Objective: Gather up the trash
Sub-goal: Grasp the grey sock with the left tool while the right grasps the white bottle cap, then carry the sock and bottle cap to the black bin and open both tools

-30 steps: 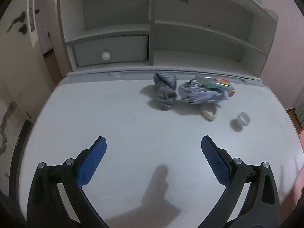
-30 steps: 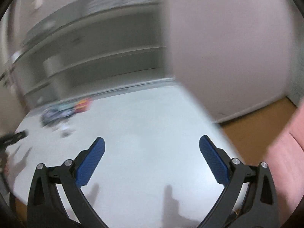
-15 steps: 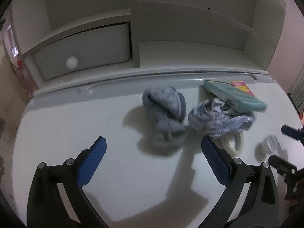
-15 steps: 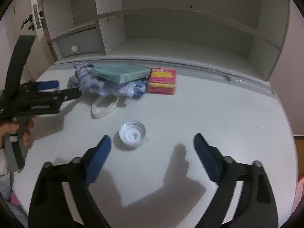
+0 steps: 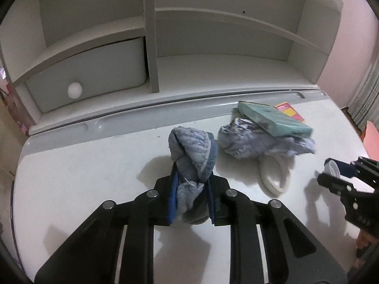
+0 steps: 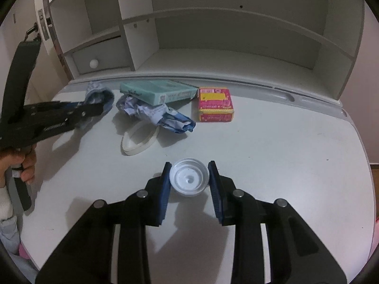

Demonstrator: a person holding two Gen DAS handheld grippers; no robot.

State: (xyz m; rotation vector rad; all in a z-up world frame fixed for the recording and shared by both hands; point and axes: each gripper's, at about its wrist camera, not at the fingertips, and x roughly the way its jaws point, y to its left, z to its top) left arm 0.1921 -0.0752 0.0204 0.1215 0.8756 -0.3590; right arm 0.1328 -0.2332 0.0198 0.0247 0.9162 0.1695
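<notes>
My left gripper [image 5: 192, 182] is shut on a rolled grey-blue sock [image 5: 193, 152] on the white desk [image 5: 83, 165]; it also shows in the right wrist view [image 6: 94, 108]. My right gripper [image 6: 189, 168] has its blue pads against both sides of a white bottle cap [image 6: 189, 179] resting on the desk. A crumpled blue-white wrapper [image 6: 154, 113] lies between them, with a white tape ring [image 6: 139, 137] in front of it. The wrapper [image 5: 260, 142] and tape ring [image 5: 274, 177] also show in the left wrist view.
A teal box [image 6: 158, 92] rests on the wrapper, and a pink and yellow box [image 6: 215, 104] sits to its right. A white hutch with shelves and a drawer [image 5: 87, 71] stands along the desk's back edge. A door [image 6: 40, 23] is at the far left.
Both grippers moved forward and closed from wide open. The left one closed on the sock, the right one around the bottle cap.
</notes>
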